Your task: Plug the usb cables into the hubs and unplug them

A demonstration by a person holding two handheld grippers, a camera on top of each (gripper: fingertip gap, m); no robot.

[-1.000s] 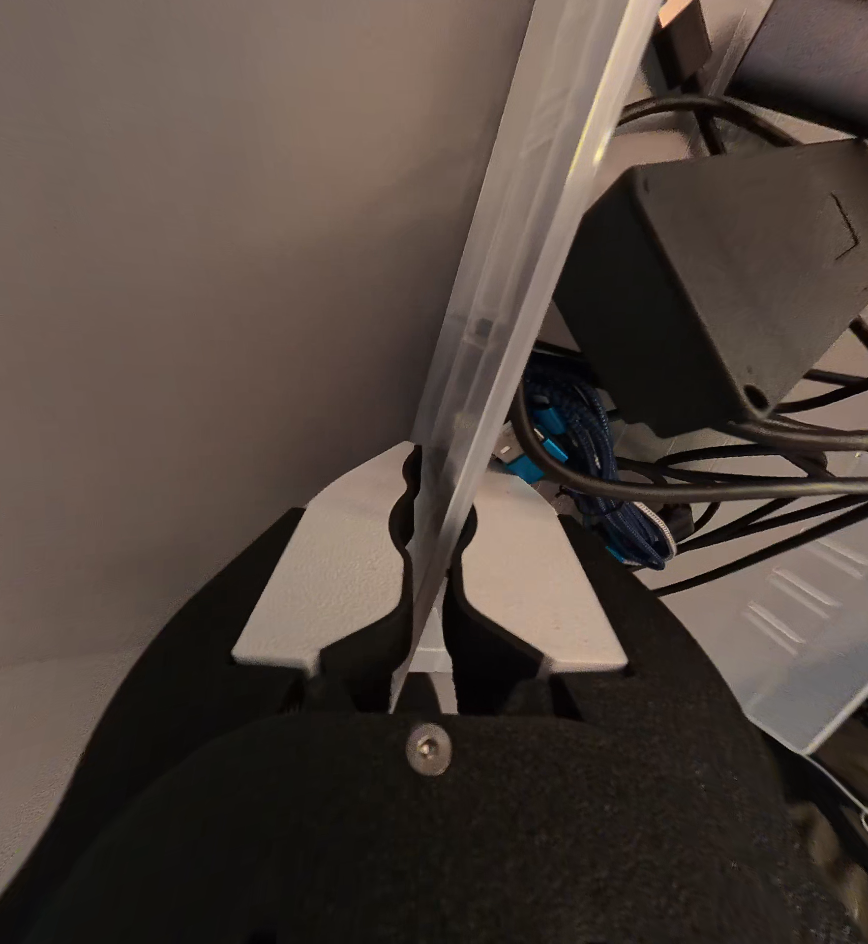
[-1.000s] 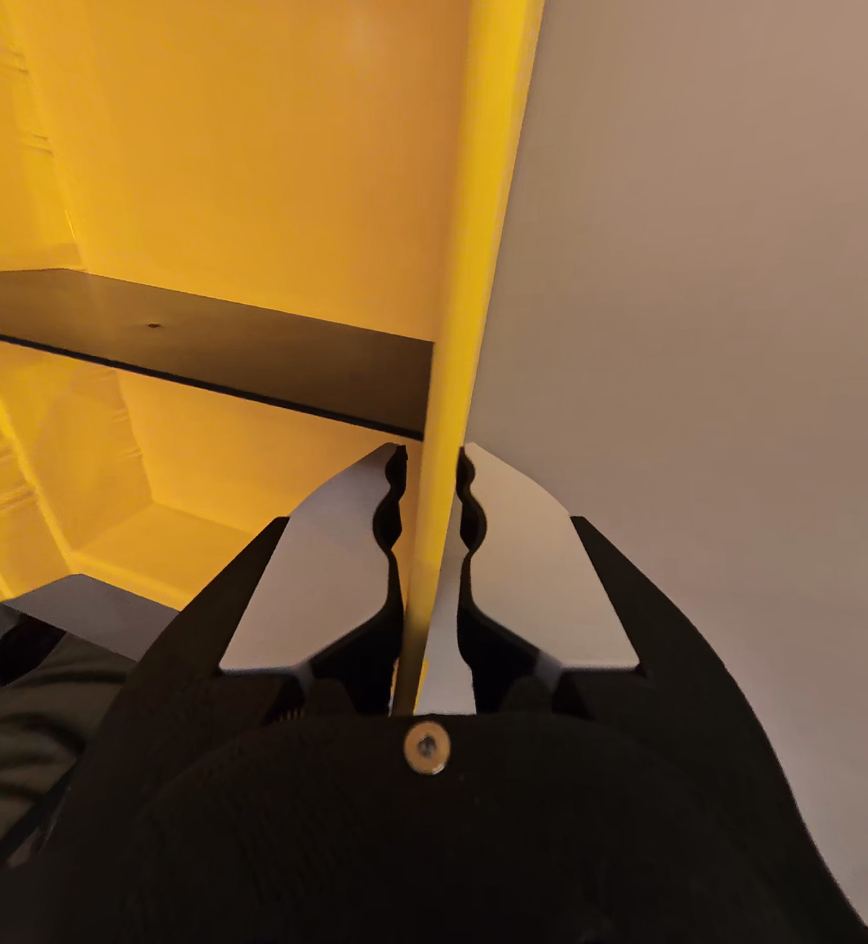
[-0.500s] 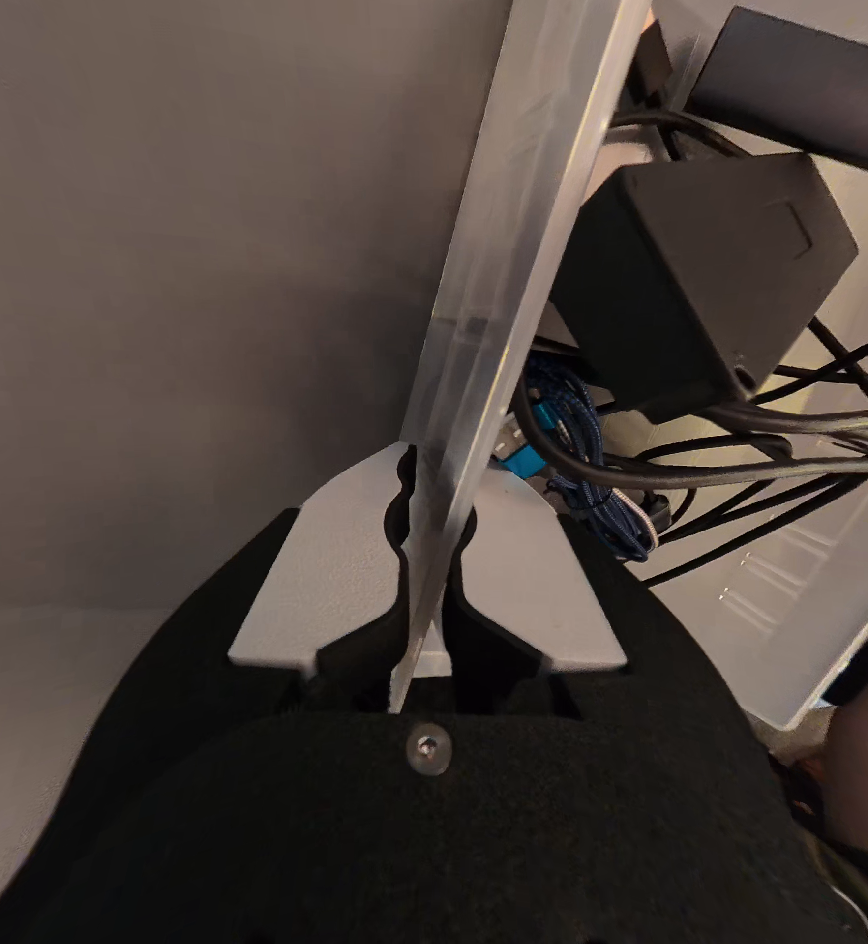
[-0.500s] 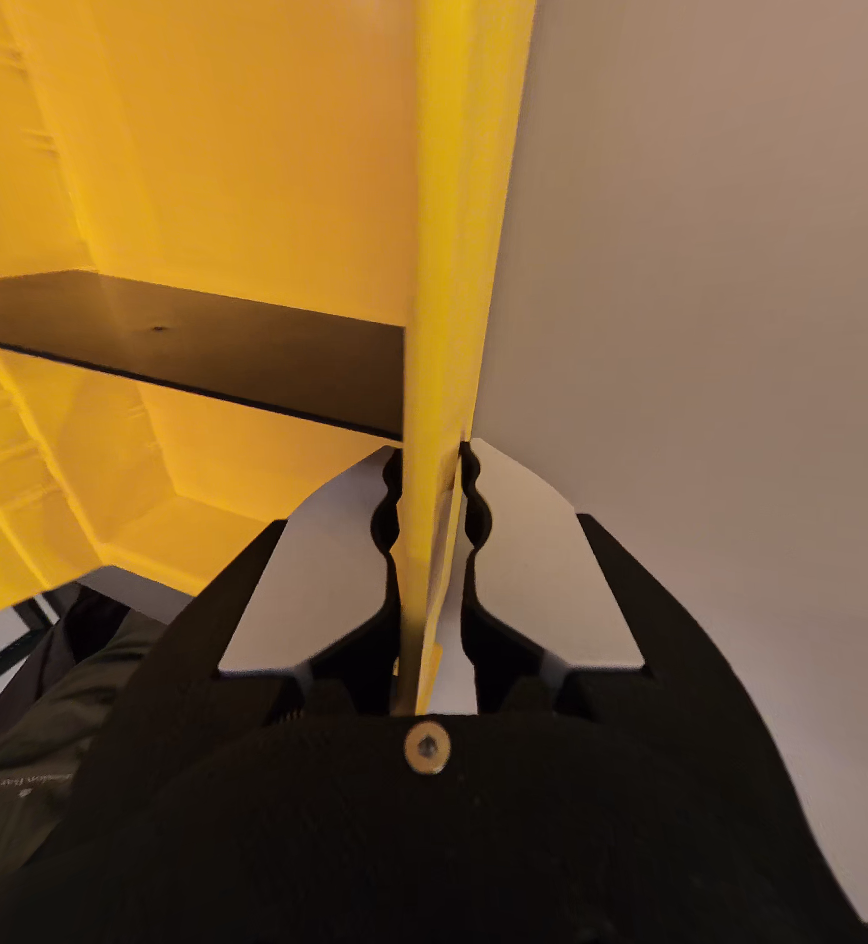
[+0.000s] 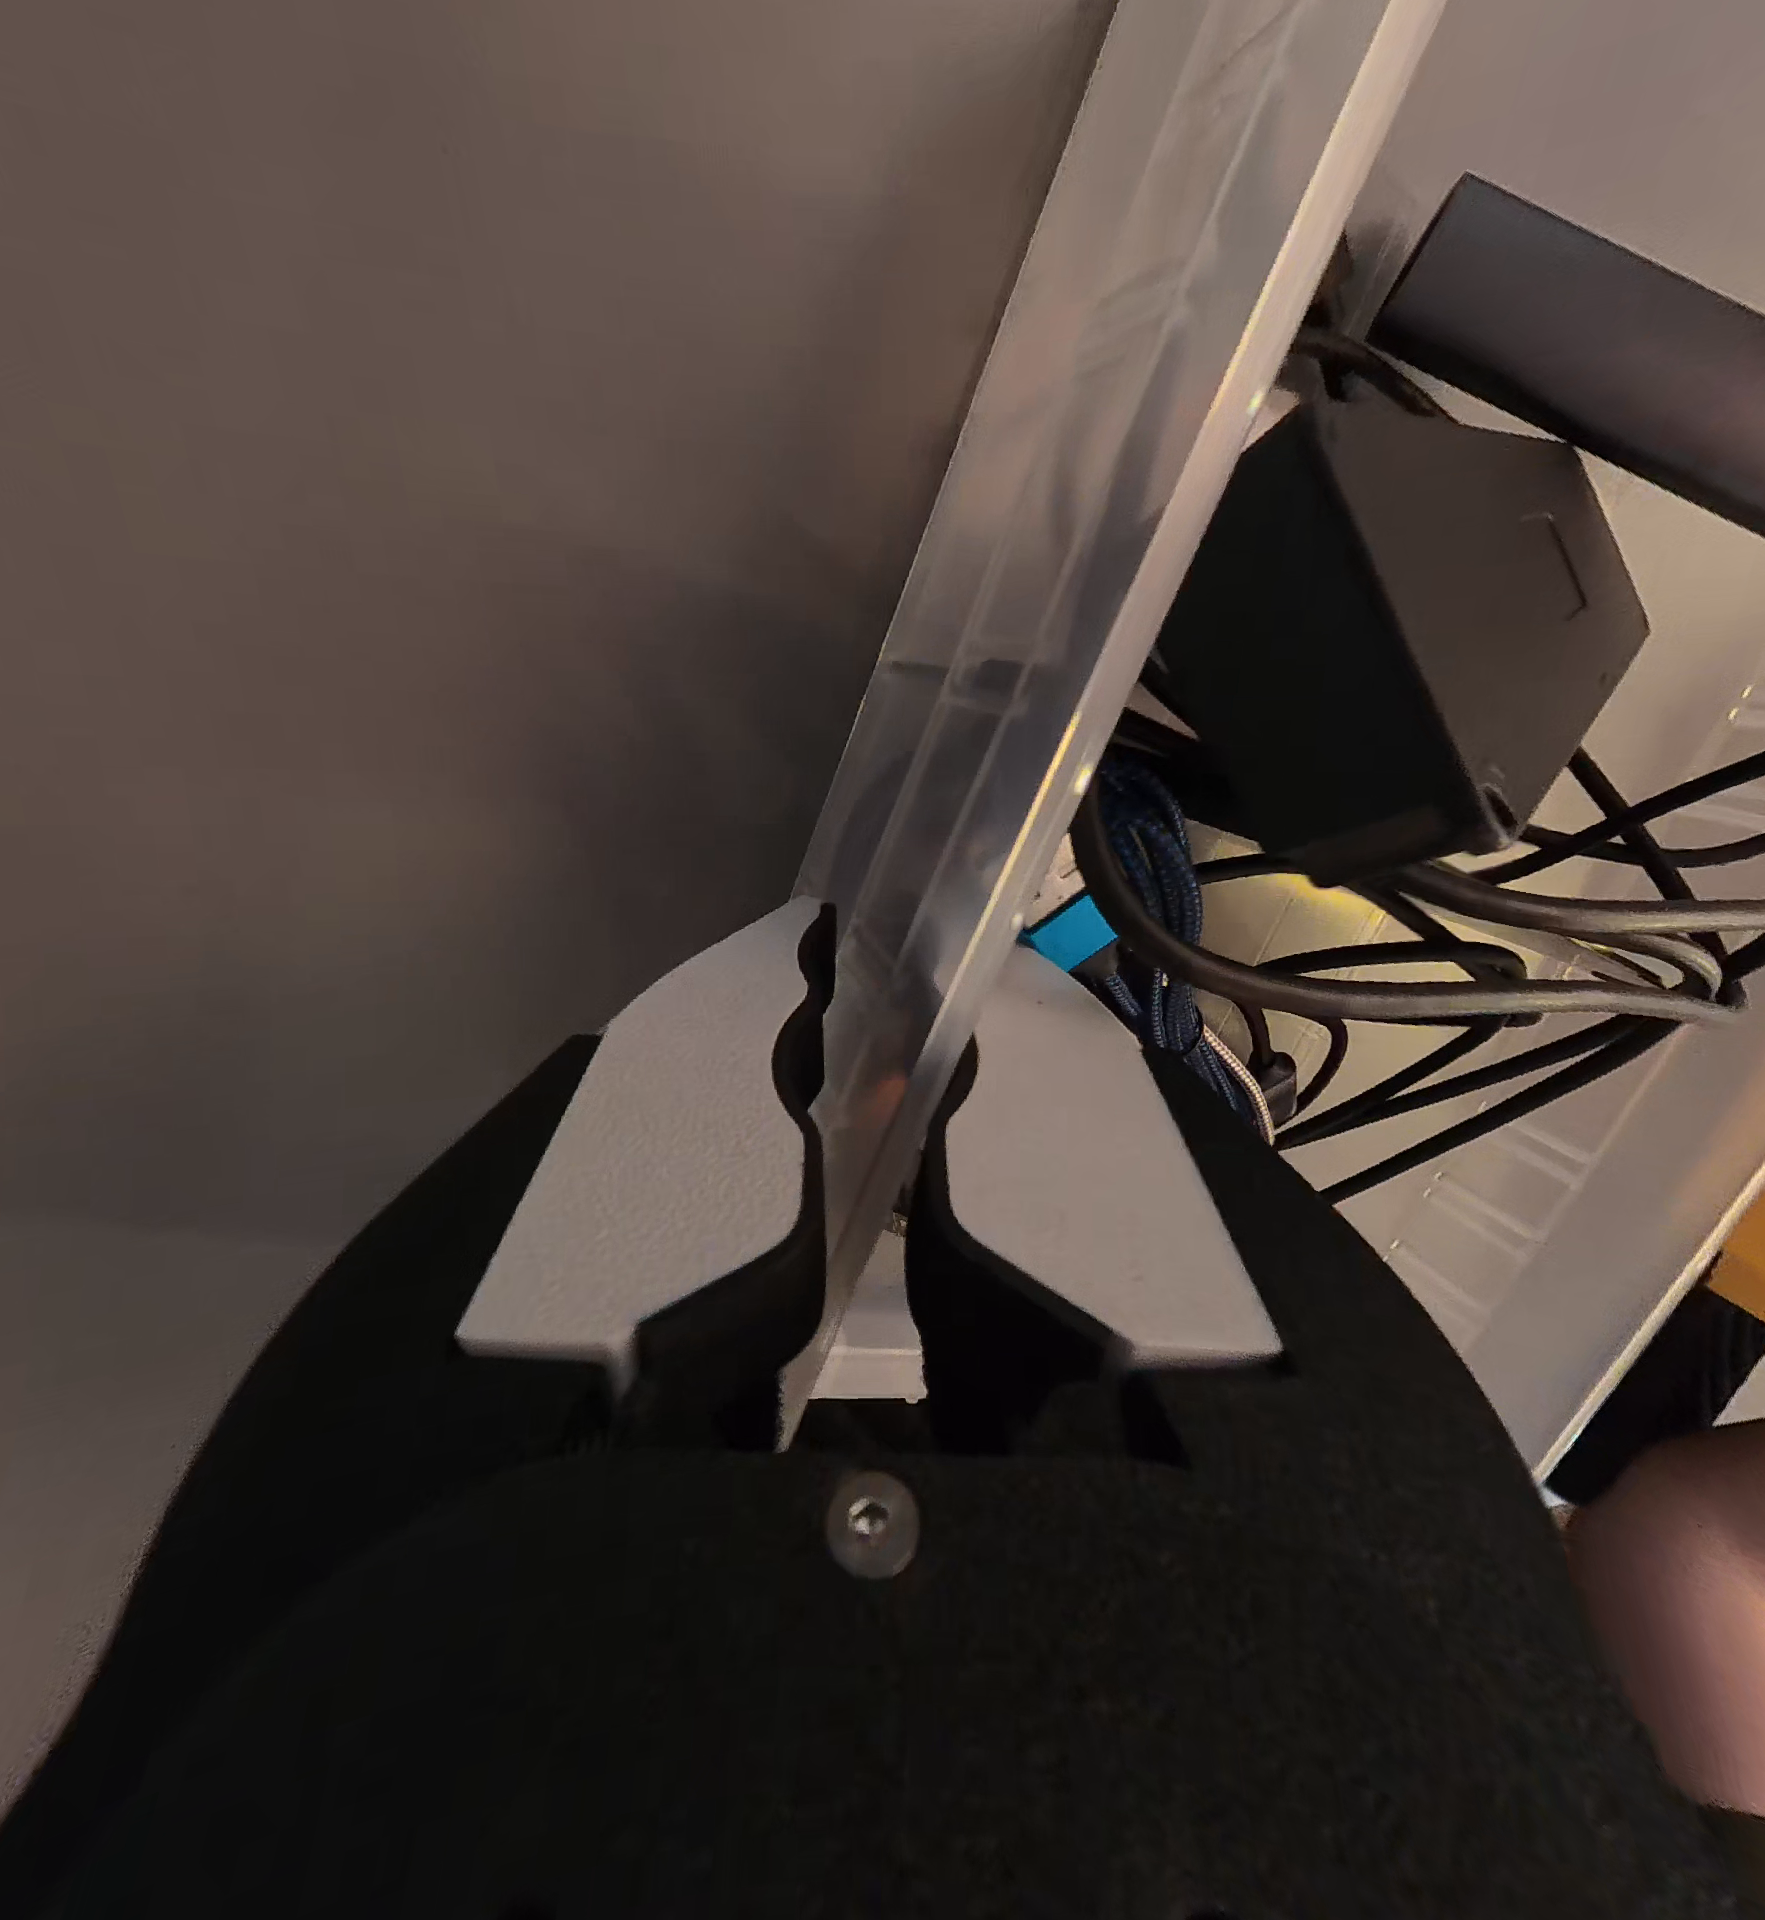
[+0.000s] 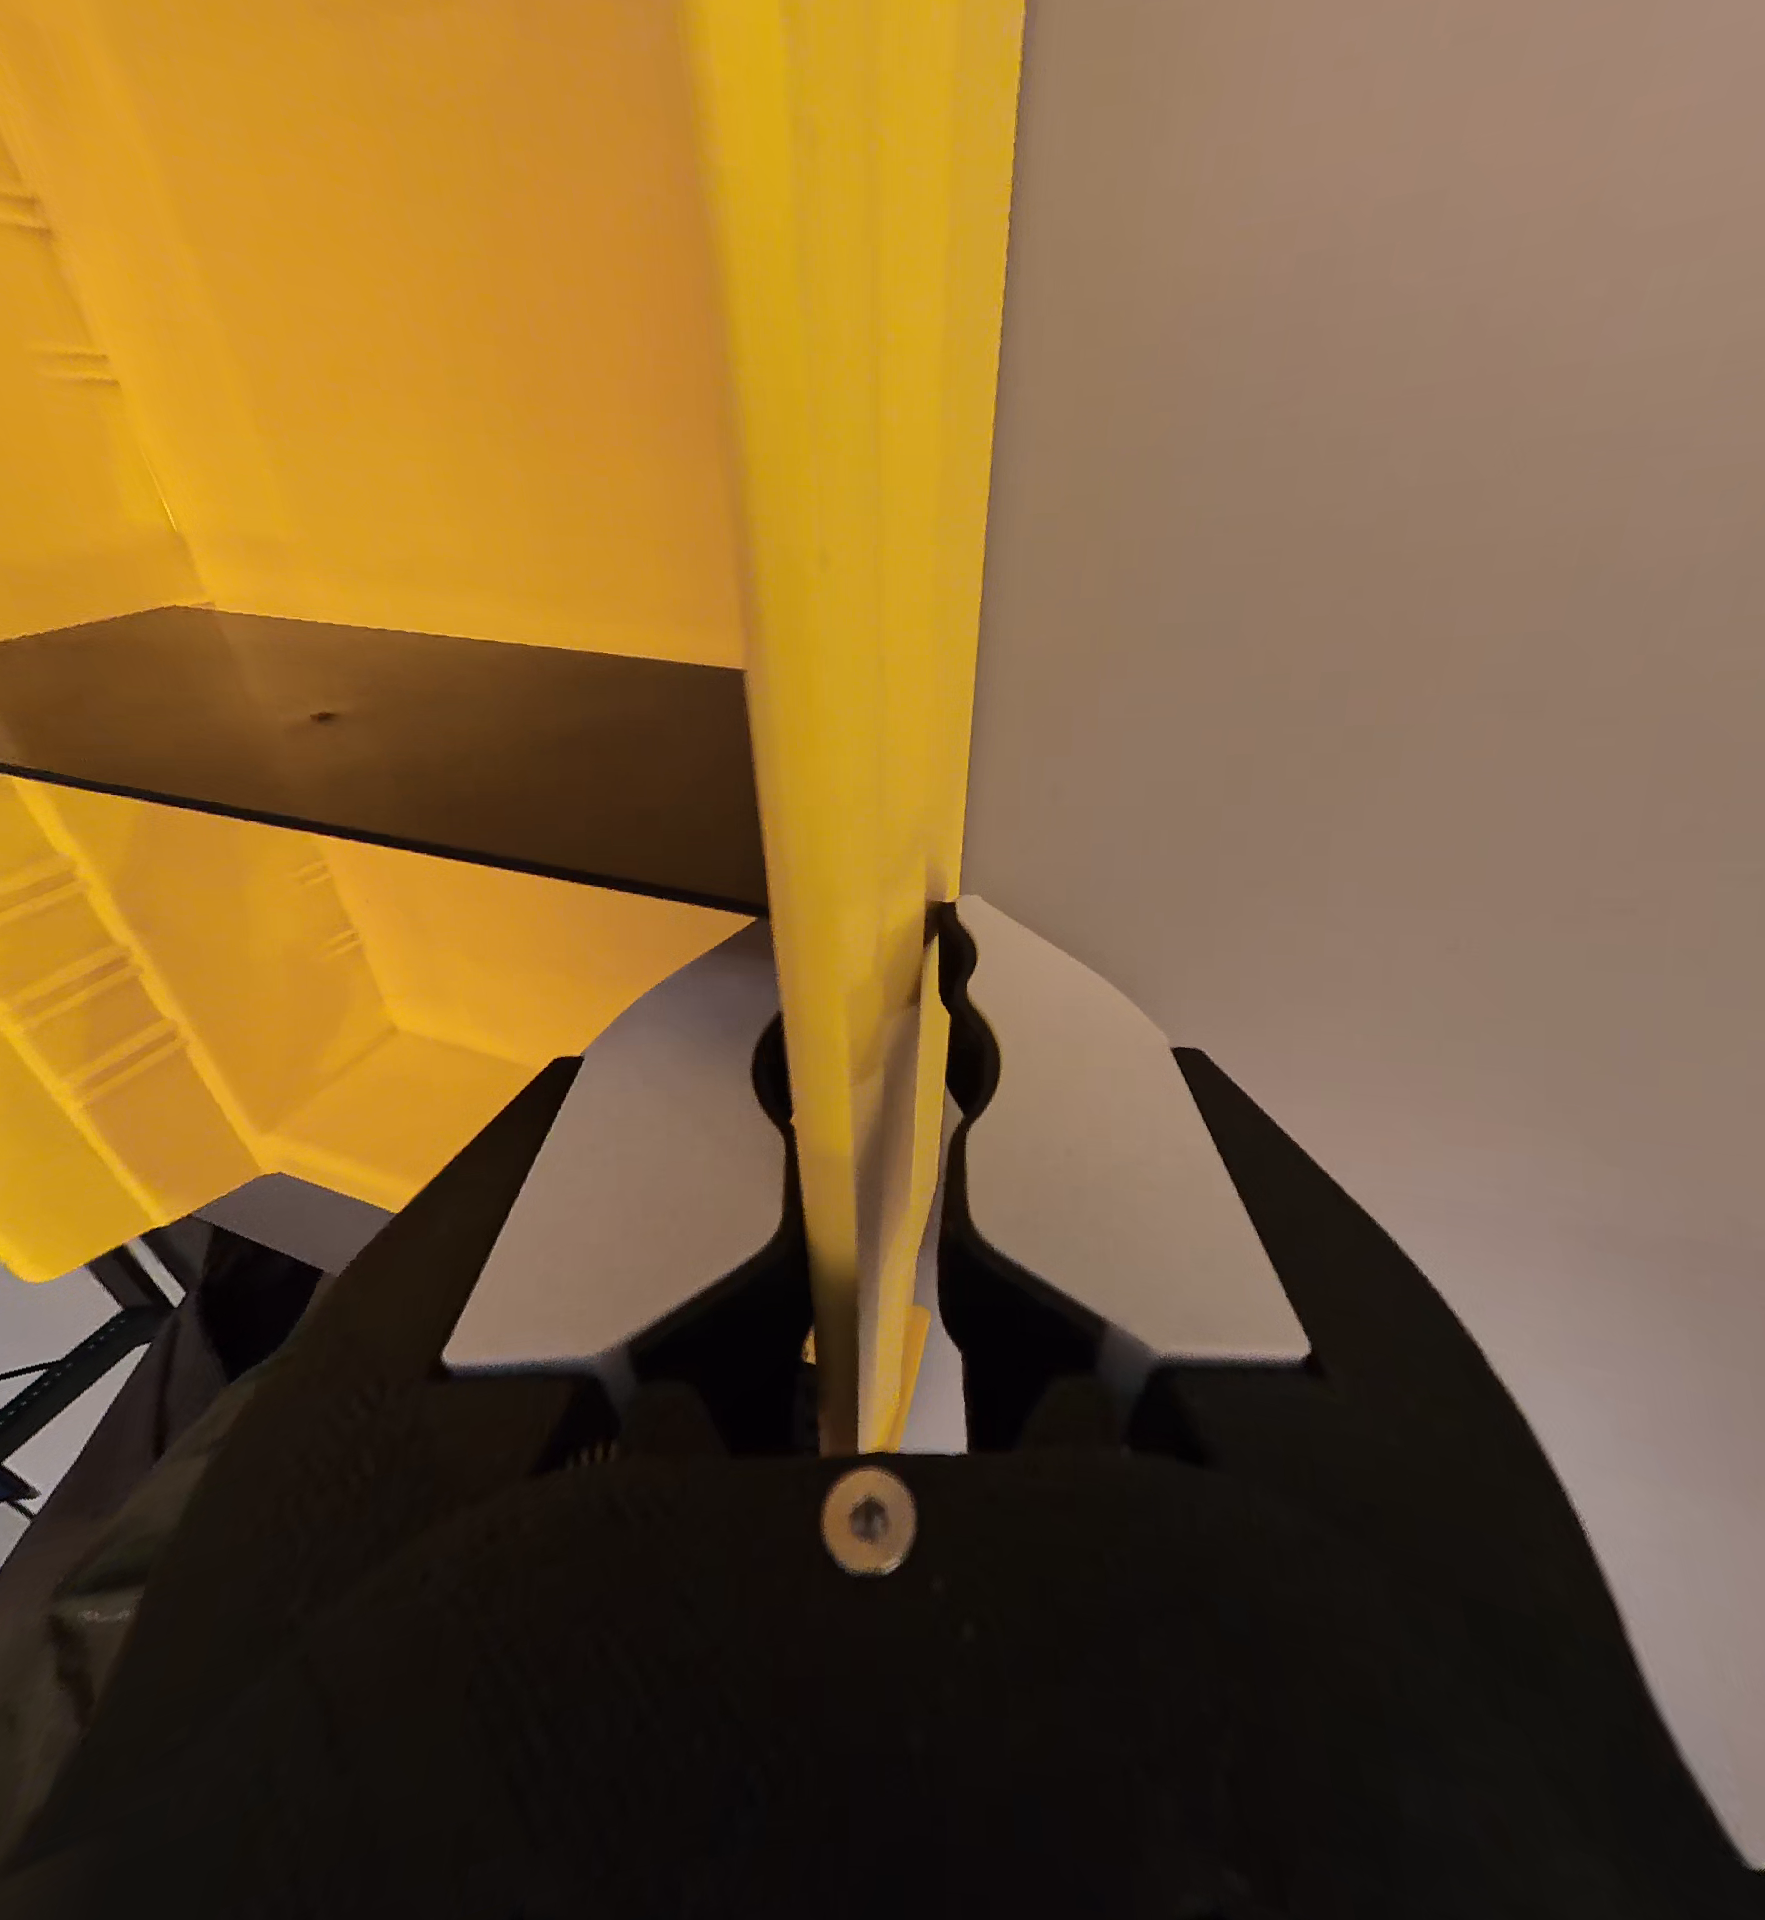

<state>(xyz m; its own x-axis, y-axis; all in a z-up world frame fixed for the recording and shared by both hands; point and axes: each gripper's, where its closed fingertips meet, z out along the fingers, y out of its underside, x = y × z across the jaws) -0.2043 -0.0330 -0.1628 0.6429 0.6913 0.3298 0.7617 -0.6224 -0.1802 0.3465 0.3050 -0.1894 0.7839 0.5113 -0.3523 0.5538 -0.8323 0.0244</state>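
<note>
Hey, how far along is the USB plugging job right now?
Nothing plugged yet, as far as shows. In hand: the left claw is shut on the clear bin wall, the right claw on the yellow bin wall. Left: cables and the black box lie loose in the clear bin; all plugging and unplugging remains.

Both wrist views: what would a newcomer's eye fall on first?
In the right wrist view, the bright yellow bin fills the left half, its wall pinched in the right claw. In the left wrist view, the left claw grips a clear bin's rim, with a black box and tangled cables inside.
</note>
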